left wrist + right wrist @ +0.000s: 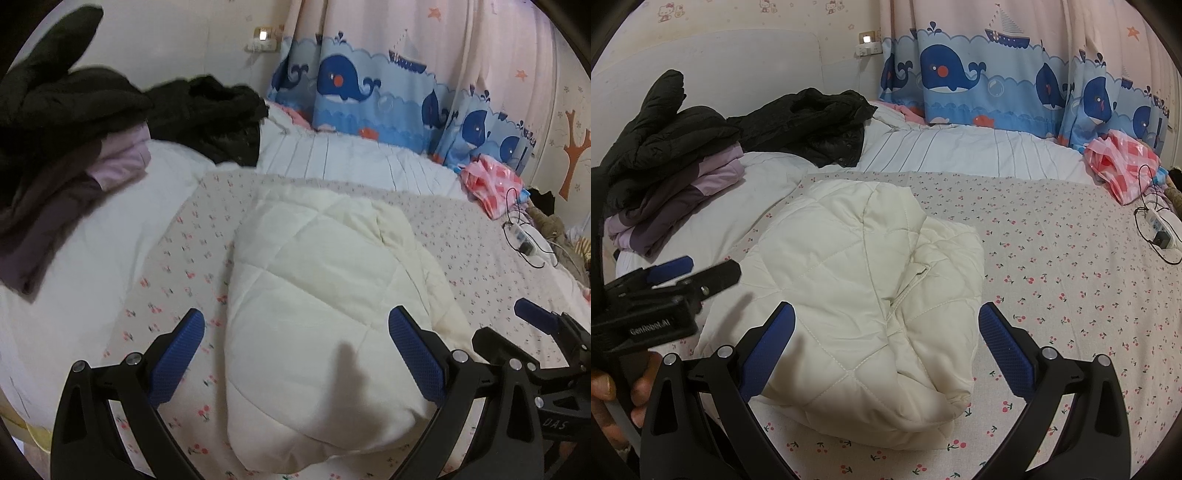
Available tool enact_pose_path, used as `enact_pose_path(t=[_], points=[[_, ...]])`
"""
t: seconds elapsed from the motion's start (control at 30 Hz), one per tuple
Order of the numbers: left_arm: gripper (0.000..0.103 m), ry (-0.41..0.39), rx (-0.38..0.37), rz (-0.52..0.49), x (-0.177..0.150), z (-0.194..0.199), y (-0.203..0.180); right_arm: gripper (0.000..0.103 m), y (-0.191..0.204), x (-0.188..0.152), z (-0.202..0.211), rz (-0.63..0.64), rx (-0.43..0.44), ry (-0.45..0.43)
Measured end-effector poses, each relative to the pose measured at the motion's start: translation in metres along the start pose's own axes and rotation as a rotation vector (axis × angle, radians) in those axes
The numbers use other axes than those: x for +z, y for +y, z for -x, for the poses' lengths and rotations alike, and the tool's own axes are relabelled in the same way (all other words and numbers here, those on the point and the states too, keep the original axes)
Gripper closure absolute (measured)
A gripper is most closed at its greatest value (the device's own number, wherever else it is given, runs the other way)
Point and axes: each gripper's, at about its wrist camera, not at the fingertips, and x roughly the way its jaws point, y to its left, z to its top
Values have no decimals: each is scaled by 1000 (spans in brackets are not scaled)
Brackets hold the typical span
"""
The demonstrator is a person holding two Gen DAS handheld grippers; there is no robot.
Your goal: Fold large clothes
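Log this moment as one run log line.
task: fold large clothes | cream quilted jacket: folded on bed | left gripper: open, empty | right gripper: open, empty | folded pile: far left

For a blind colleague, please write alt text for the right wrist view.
A folded cream quilted jacket lies on a cherry-print bedsheet, beneath the open right tool. The left tool is at left, with piled dark clothes behind it.

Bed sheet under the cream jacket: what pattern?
Small red cherries on pale bed sheet; clearest in right wrist view.
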Motion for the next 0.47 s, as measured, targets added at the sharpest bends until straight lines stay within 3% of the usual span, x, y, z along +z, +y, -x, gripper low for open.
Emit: enact_pose_path(t=[0.13,0.3,0.47], points=[[7,-44,36,-27,2,8,-5,7,0,0,0,0,0,-1],[7,20,31,-2,5,0,0,7,1,0,-1,0,1,-2],[7,15,57,-11,4,1,-1,7,6,1,-3,1,3,-2]])
